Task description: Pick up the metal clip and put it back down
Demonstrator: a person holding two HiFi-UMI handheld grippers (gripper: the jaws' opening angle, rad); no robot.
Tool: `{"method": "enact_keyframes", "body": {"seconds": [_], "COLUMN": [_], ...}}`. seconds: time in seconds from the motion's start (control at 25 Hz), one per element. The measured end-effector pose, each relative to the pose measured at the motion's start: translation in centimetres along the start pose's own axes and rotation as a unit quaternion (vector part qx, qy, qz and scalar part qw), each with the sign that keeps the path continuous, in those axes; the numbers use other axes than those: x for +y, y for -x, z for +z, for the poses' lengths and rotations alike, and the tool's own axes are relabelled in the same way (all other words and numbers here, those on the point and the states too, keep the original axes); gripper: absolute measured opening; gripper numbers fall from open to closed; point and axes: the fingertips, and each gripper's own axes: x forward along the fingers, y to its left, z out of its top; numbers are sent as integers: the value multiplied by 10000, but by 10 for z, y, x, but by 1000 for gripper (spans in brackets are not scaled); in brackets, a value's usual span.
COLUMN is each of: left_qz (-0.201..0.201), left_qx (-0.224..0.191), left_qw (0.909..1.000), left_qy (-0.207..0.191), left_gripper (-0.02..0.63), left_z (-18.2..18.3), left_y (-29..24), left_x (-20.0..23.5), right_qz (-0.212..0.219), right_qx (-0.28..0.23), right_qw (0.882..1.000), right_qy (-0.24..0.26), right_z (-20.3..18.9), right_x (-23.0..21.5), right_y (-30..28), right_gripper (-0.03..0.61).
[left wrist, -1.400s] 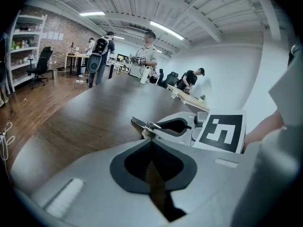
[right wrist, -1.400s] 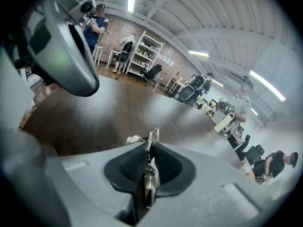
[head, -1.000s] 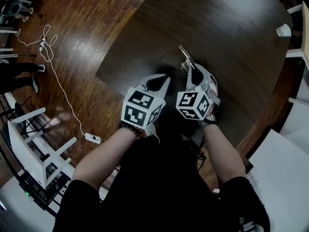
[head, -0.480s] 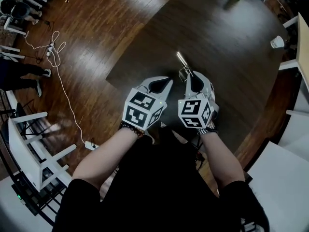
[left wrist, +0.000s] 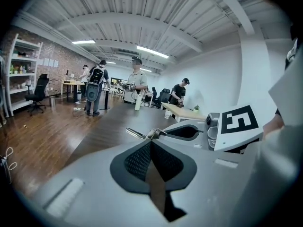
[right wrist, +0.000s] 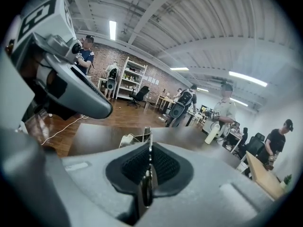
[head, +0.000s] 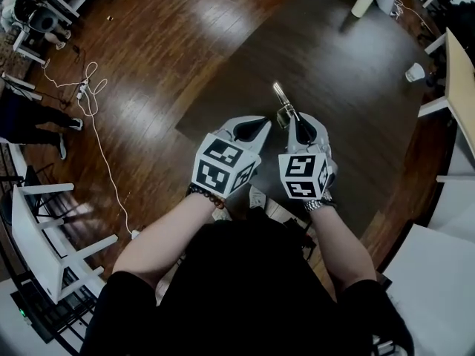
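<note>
Dark tabletop (head: pixel 371 73) spreads out below us, with a wooden floor (head: pixel 163 35) beyond its edge. Our right gripper (right wrist: pixel 149 150) has its jaws pressed together on the metal clip (right wrist: pixel 147 141), a thin strip standing edge-on between the ribbed pads, with its wire loop poking out ahead of the tips. From the head view the clip (head: pixel 283 99) sticks out forward of the right gripper (head: pixel 297 123), shiny against the dark table, and it appears to be held in the air above the top, not resting on it. Our left gripper (left wrist: pixel 151 143) has its jaws closed too, pad against pad, with nothing between them. From its camera we see the clip (left wrist: pixel 142 134) jutting from the tip of the other gripper, just to its right. From the head view the left gripper (head: pixel 256 128) sits just beside the right one, tips near each other but apart. Farther out, a paper cup (head: pixel 414 72) and a white bottle (head: pixel 364 1) stand on the table's far side. A white cable (head: pixel 96 124) trails across the floor on our left, near a white chair (head: pixel 44 228). Several people stand in the background of both gripper views.
</note>
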Motion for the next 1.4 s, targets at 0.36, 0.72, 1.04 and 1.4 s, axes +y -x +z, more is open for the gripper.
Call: {"method": "enact_keyframes", "body": {"seconds": [0.36, 0.72, 1.04, 1.4], "left_qz": [15, 326, 712, 1139], "left_qx": [-98, -115, -195, -412], "left_qw": [9999, 9993, 9966, 9911], "left_qy": [16, 129, 355, 555], "left_gripper": [17, 17, 17, 17], "left_z": [8, 5, -2, -14], "left_y": [9, 13, 33, 101], "left_x": [-3, 4, 26, 59], "right_qz": [86, 352, 740, 1080], "right_qx": [-168, -289, -482, -669], "right_qw": [9998, 9989, 9956, 9904], "right_qy": [31, 98, 301, 549], "right_z": [16, 23, 42, 82], "right_x": [4, 9, 36, 98], "right_y": [12, 9, 0, 10], "right_gripper": [-3, -4, -3, -3]}}
